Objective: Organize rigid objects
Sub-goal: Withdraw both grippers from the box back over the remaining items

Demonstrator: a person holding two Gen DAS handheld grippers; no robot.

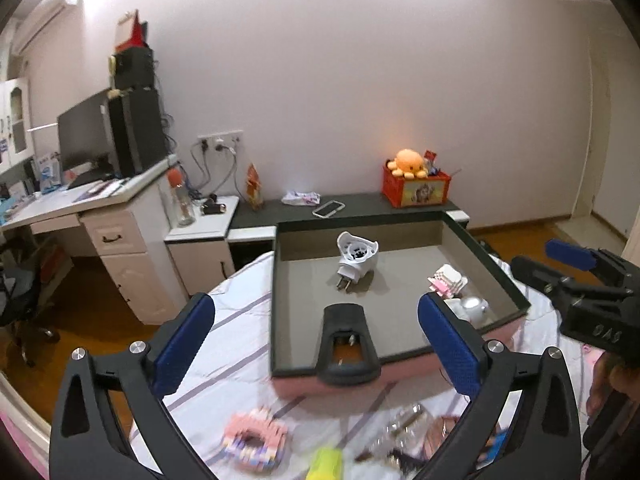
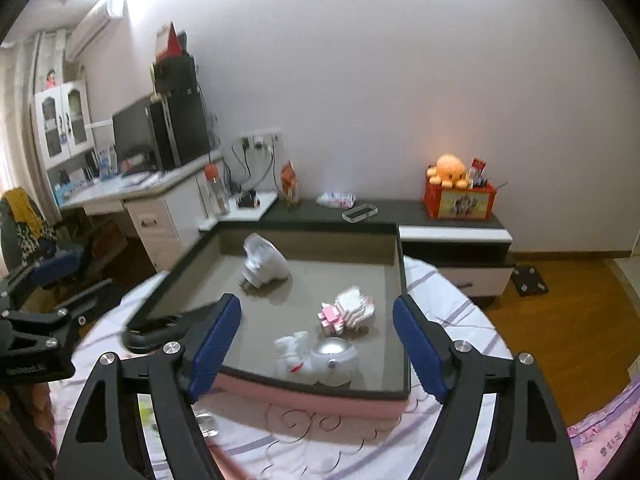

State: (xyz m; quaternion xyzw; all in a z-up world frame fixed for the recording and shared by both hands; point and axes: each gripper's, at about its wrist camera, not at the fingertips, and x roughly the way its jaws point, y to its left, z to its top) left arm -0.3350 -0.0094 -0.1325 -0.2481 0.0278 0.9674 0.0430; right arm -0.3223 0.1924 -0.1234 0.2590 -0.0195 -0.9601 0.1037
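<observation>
Both tools wide above tray

Ahead of the left hand-held gripper, a black part straddles the tray's near rim. Beyond it the tray floor lies open up to the white plug adapter.

Bed: white sheet with purple stripes. On it: dark-rimmed tray on pink base, far side. Near side, blurred: pink-white block ring, yellow object, clear and brownish clutter, all just beside one another.
</observation>
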